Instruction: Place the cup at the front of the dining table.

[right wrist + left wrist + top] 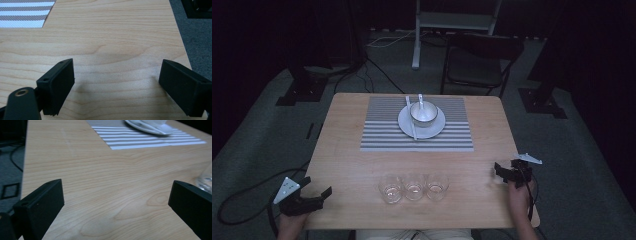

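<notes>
A pale wood-grain table is carrying a grey-and-white striped mat, a white plate, a white bowl and three clear glasses, while black grippers are showing against grey carpet.

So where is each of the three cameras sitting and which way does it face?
High view: above the near edge, looking forward and down on the light wooden table; forearms and left gripper, right gripper show.
Left gripper view: low on the left gripper, facing across the table; open black jaws.
Right gripper view: on the right gripper, looking down; open jaws.
All share the grey-and-white striped placemat.
</notes>
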{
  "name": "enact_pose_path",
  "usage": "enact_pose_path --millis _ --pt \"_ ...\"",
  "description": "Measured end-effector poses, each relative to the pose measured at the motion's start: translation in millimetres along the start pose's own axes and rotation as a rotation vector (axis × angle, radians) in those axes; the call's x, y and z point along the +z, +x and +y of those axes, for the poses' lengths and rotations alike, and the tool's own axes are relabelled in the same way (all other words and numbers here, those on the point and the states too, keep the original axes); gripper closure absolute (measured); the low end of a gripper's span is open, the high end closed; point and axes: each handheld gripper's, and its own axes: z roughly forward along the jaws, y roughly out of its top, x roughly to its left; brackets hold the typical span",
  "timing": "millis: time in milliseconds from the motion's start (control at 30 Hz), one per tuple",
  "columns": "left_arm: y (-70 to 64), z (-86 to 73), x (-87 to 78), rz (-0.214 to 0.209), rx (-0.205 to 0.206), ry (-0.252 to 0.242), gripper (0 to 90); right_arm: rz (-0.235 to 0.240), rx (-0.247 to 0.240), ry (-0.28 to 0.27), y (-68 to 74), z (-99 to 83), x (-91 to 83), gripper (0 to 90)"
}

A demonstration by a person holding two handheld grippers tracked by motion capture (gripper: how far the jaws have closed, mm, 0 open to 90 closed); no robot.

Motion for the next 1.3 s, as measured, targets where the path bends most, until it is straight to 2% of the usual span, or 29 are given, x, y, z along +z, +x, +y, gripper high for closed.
enact_pose_path --millis 67,100,167,233,400,633,667,700,800,867,933,1300 --pt "0.3 0.4 0.2 -0.002 0.002 0.008 0.8 0.000 0.000 -0.002 0.0 -0.1 0.0 12.6" --pt "1.5 0.3 0.7 -0.031 0.005 0.028 0.7 0.000 0.000 -0.001 0.0 -0.1 0.0 12.7" --pt "0.8 -0.3 1.3 -0.039 0.019 0.029 0.7 -0.001 0.000 0.000 0.1 0.0 0.0 12.6" --pt "0.3 -0.2 3.0 -0.022 0.020 0.039 0.7 -0.001 0.000 0.000 0.0 -0.1 -0.1 12.6" --pt "-0.9 0.3 4.9 -0.027 0.026 0.058 0.7 0.002 0.002 -0.002 -0.3 -0.3 -0.3 12.6" --pt "-3.7 1.7 5.9 -0.075 0.010 0.081 0.7 0.001 0.002 -0.001 -0.3 -0.3 -0.3 12.6" --pt "-5.0 2.6 6.6 -0.094 0.013 0.095 0.7 0.001 0.002 -0.001 -0.3 -0.3 -0.4 12.7" --pt "-7.2 3.6 7.1 -0.090 0.023 0.098 0.7 0.000 0.003 -0.001 -0.3 -0.3 -0.4 12.7" --pt "-11.3 6.6 9.4 -0.095 0.018 0.101 0.7 0.001 0.005 -0.002 -0.4 -0.4 -0.4 12.6" --pt "-13.0 8.4 11.4 -0.113 0.009 0.109 0.7 0.001 0.005 -0.002 -0.5 -0.4 -0.4 12.6" --pt "-15.7 9.7 12.5 -0.119 0.023 0.117 0.7 0.002 0.005 -0.002 -0.5 -0.4 -0.4 12.6" --pt "-26.1 20.0 17.5 -0.158 0.040 0.106 0.7 0.001 0.010 -0.001 -0.8 -0.4 -0.4 12.6"
